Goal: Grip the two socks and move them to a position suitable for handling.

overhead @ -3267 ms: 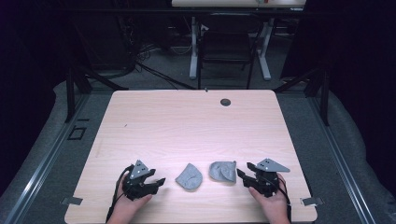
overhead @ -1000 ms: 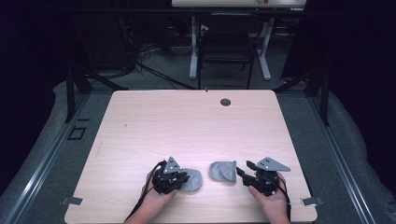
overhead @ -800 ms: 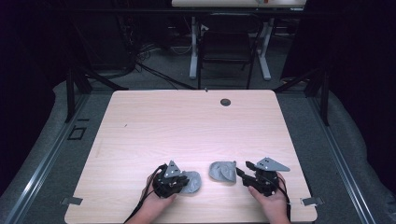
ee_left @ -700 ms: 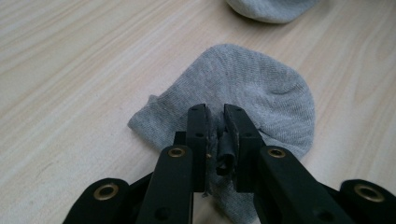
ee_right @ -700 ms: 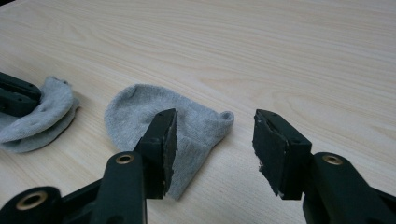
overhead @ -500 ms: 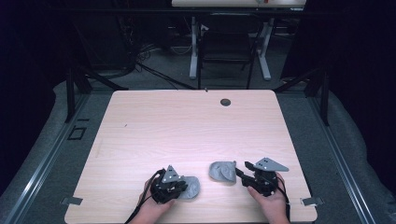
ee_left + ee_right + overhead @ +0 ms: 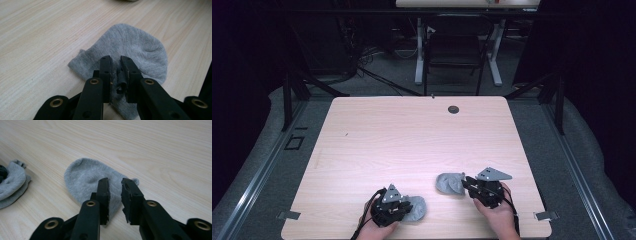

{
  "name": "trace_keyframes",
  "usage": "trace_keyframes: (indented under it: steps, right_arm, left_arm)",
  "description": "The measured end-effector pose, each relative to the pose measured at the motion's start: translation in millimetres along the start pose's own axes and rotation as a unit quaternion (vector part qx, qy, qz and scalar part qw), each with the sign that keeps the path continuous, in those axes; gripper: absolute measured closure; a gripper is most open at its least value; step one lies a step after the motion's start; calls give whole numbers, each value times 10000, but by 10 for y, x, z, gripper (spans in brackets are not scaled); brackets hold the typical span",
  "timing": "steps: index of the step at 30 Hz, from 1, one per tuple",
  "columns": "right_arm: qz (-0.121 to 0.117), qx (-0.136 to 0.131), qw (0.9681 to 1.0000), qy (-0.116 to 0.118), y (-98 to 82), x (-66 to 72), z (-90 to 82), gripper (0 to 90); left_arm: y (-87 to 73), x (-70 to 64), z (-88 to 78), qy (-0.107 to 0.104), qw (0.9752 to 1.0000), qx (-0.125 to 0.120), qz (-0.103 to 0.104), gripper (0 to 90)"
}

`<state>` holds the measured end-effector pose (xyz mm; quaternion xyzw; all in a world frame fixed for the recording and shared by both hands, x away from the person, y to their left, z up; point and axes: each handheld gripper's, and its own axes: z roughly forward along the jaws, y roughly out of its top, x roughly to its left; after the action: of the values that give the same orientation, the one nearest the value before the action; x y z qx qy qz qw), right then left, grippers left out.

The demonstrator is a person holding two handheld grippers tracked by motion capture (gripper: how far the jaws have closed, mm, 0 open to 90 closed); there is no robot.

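Two small grey socks lie near the table's front edge. The left sock (image 7: 416, 209) (image 7: 140, 50) is bunched, and my left gripper (image 7: 404, 209) (image 7: 115, 61) is shut on it, a dark fold of fabric pinched between the jaws. The right sock (image 7: 449, 183) (image 7: 85, 175) lies flat with its rounded toe pointing away. My right gripper (image 7: 465, 183) (image 7: 115, 182) hovers over that sock's near end, jaws a narrow gap apart with nothing pinched. The left sock (image 7: 12, 182) also appears at the left edge of the right gripper view.
The light wooden table (image 7: 412, 140) stretches bare beyond the socks. A dark round grommet (image 7: 453, 109) sits near its far edge. Behind the table stand white desk legs (image 7: 418, 55) and a dark chair (image 7: 454, 50) on the grey floor.
My left gripper moved right to the left sock, shut on it and dragged it toward the front edge. The right gripper and right sock stayed almost still.
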<state>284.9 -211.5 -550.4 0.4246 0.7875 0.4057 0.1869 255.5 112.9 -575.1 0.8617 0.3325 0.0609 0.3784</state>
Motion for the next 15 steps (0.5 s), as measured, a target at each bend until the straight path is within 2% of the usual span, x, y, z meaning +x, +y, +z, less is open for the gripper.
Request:
trace_keyframes:
  steps: [4,5,9,12,15]
  right_arm:
    - [-64,154,9999,9,36,17,81,783]
    - [-129,306,9994,52,38,32,157,783]
    - [-298,600,9977,84,24,58,297,774]
    - [-390,716,9966,99,25,79,346,770]
    - [-400,744,9964,110,19,96,375,769]
  left_arm:
    - [3,-8,-25,-72,9999,-68,56,732]
    - [10,-9,-39,-67,9999,-94,94,720]
    - [43,33,-144,-48,9995,-288,155,675]
    - [51,76,-196,28,9991,-372,208,651]
    - [49,109,-221,63,9990,-421,155,635]
